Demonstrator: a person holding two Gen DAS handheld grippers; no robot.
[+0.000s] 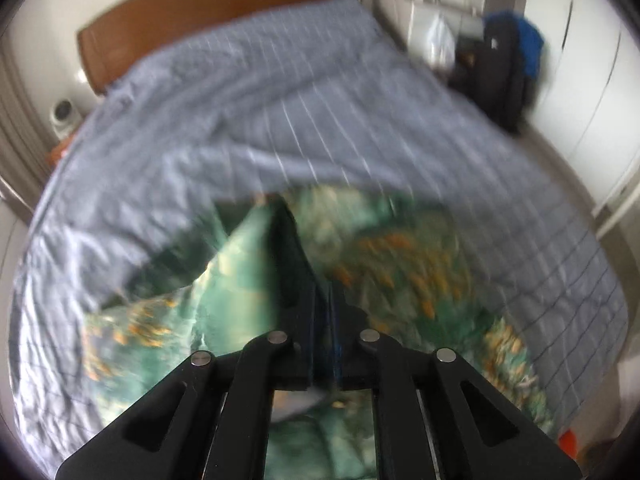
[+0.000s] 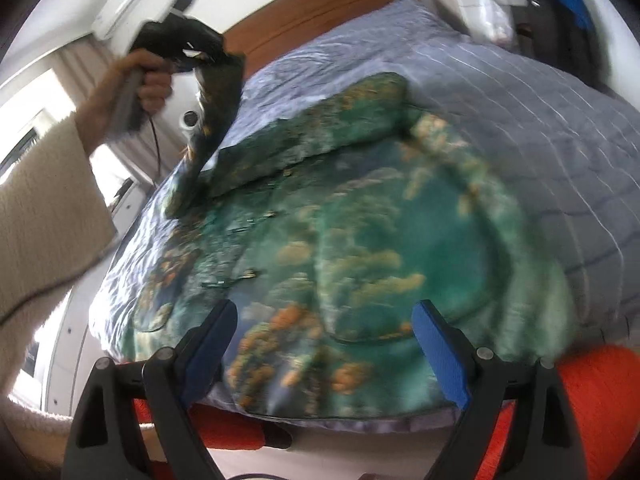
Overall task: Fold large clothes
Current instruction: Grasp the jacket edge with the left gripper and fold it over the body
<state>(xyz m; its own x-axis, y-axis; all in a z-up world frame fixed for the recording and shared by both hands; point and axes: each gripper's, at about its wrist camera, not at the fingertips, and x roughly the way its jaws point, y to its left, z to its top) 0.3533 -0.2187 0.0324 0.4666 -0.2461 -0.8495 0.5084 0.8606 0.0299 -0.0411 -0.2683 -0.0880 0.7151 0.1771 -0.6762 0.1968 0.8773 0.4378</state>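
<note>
Wide-spread and empty, the right gripper (image 2: 324,344) hovers over the near hem of the large green, orange-flecked garment (image 2: 360,240) spread on the grey striped quilt (image 2: 540,120), while the left gripper (image 2: 224,80), nearly closed, lifts a pinched edge, seemingly to fold it.

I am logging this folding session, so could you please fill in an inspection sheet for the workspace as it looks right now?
Surface: bed covered by a grey-blue striped quilt, brown wooden headboard behind.
Job's things: green garment with orange print spread on the quilt; one strip of it lifted up at its left side.
Clutter: nothing seen on the bed besides the garment.
Grippers: left gripper raised, shut on the garment's lifted strip; right gripper open over the garment's near edge, holding nothing.
Cables: thin dark cable hanging from the left gripper's handle.
Surroundings: dark and blue clothes hanging by white cupboards, white plastic bag, air conditioner, curtains.
</note>
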